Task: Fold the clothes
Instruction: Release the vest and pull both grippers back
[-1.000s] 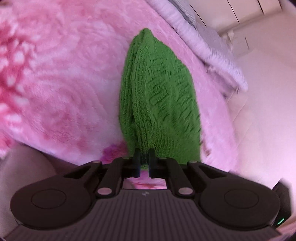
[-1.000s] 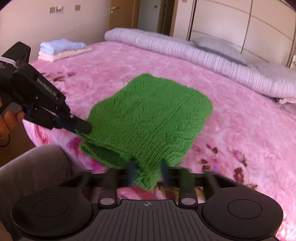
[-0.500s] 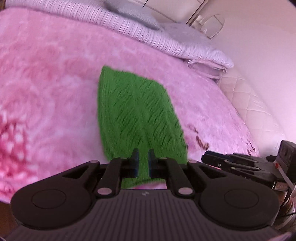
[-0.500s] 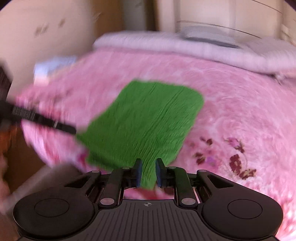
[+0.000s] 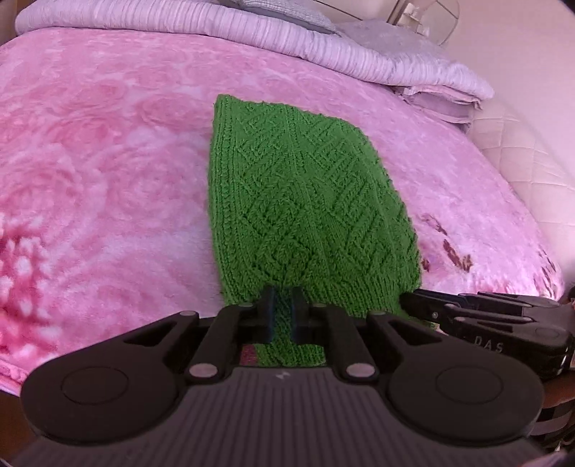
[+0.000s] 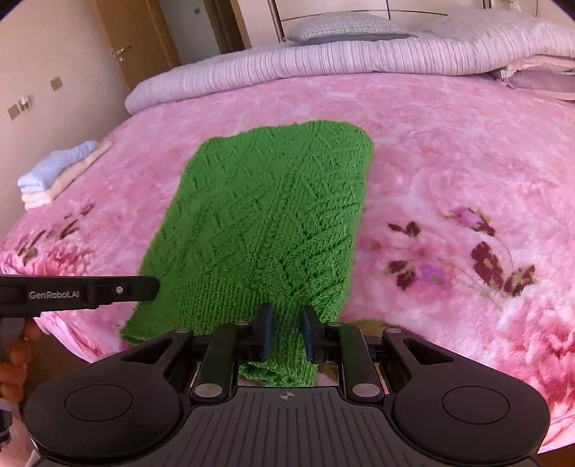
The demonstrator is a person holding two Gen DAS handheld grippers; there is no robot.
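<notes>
The green knitted garment point(image 6: 262, 215), already folded into a compact rectangle, is laid on the pink bed blanket point(image 6: 449, 151) at twelve o'clock, its near edge grasped by left gripper point(image 5: 282, 312) and right gripper point(image 6: 285, 332) fingers, with release and stacking judged remaining.

The bed point(image 6: 449, 151) offers open pink blanket on both sides of the folded green knit point(image 6: 266, 222), and between the knit and the head end. The knit fills the middle of the near edge, with the left tool point(image 5: 282, 318) and right tool point(image 6: 285, 334) both at that edge, close beside each other. The head edge is blocked by a rolled lilac quilt point(image 6: 323, 61) and pillows point(image 6: 345, 28). A stack of folded towels point(image 6: 59, 172) takes up the left edge.
</notes>
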